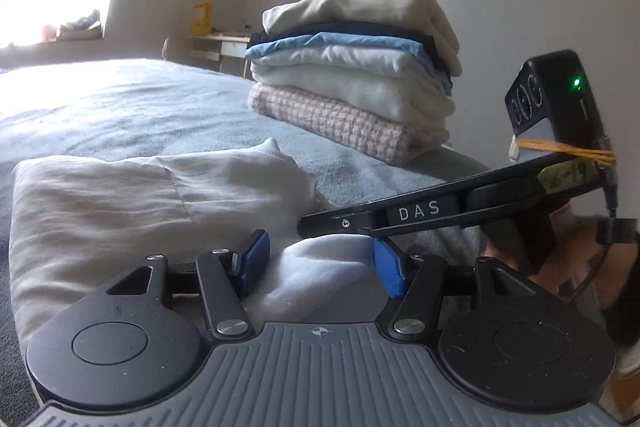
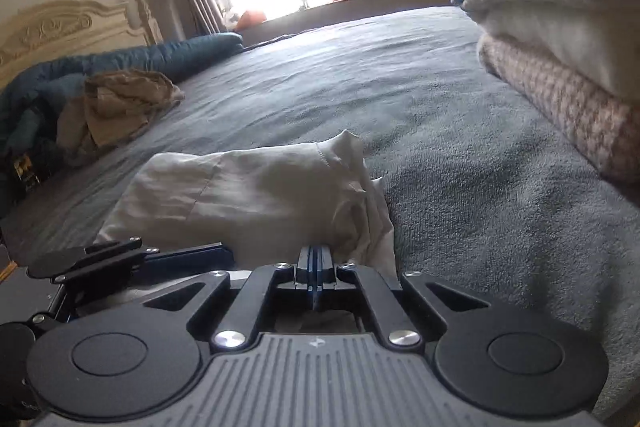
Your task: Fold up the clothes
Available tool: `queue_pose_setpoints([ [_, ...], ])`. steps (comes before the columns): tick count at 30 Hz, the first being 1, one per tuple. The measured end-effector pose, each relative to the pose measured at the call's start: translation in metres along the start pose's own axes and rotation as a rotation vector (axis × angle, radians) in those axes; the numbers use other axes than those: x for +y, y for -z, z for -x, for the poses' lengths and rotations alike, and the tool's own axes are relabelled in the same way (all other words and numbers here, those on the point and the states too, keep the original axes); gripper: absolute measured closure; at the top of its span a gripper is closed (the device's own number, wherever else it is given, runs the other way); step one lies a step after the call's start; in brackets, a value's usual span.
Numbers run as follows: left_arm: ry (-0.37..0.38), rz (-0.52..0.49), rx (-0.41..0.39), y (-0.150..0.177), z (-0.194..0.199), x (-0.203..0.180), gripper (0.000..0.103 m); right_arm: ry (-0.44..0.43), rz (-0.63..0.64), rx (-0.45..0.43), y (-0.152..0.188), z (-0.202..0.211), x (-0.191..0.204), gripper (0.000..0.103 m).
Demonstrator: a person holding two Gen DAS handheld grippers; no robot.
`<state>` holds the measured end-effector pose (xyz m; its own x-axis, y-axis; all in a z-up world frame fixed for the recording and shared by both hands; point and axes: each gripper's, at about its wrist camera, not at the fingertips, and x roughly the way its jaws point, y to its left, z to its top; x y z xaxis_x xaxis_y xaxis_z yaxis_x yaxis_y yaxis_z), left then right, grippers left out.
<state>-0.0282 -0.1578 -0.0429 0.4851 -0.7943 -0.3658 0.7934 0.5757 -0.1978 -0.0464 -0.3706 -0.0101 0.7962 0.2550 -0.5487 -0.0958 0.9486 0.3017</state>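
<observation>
A folded cream-white garment (image 1: 132,199) lies on the grey-blue bed cover (image 1: 160,99); it also shows in the right wrist view (image 2: 248,195). My left gripper (image 1: 320,263) is open, its blue pads on either side of the garment's near white edge. My right gripper (image 2: 316,267) has its blue pads pressed together at the garment's near right corner; whether cloth is pinched between them I cannot tell. It also shows side-on in the left wrist view (image 1: 340,223), just right of the garment.
A stack of folded clothes (image 1: 356,75) stands on the bed behind the garment, at far right in the right wrist view (image 2: 560,39). A crumpled tan garment (image 2: 120,107) and a blue quilt (image 2: 160,55) lie at far left by the headboard (image 2: 60,31).
</observation>
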Motion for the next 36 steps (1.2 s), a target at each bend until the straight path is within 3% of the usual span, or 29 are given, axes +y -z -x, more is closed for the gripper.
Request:
queue_pose_setpoints([
  [7,-0.016,0.052,-0.047,-0.007,0.047,0.003,0.044,-0.021,-0.004,-0.002,0.002,0.001,-0.004,0.103],
  [10,-0.101,0.038,-0.067,-0.002,0.067,0.008,0.044,-0.014,0.018,-0.006,0.004,0.001,-0.002,0.103],
  [13,-0.171,0.076,-0.033,0.011,0.07,0.021,0.045,0.003,0.057,-0.017,0.007,0.002,0.003,0.103],
  [18,-0.201,0.053,-0.023,0.023,0.061,0.02,0.044,0.037,0.11,-0.023,0.003,0.007,0.015,0.103],
  [20,-0.199,0.051,-0.025,0.025,0.06,0.019,0.044,0.029,0.149,-0.06,-0.003,0.022,0.026,0.098],
  [24,-0.179,0.08,-0.038,0.027,0.062,0.024,0.043,-0.026,0.228,-0.139,-0.011,0.049,0.052,0.098],
  [26,-0.172,0.094,-0.044,0.028,0.063,0.025,0.043,-0.038,0.282,-0.111,-0.006,0.044,0.062,0.098],
  [30,-0.149,0.112,-0.042,0.027,0.067,0.026,0.044,0.036,0.328,0.037,0.021,0.004,0.058,0.1],
  [36,-0.101,0.139,-0.115,-0.005,0.082,0.033,0.045,0.014,0.312,0.008,0.024,0.008,0.054,0.1],
])
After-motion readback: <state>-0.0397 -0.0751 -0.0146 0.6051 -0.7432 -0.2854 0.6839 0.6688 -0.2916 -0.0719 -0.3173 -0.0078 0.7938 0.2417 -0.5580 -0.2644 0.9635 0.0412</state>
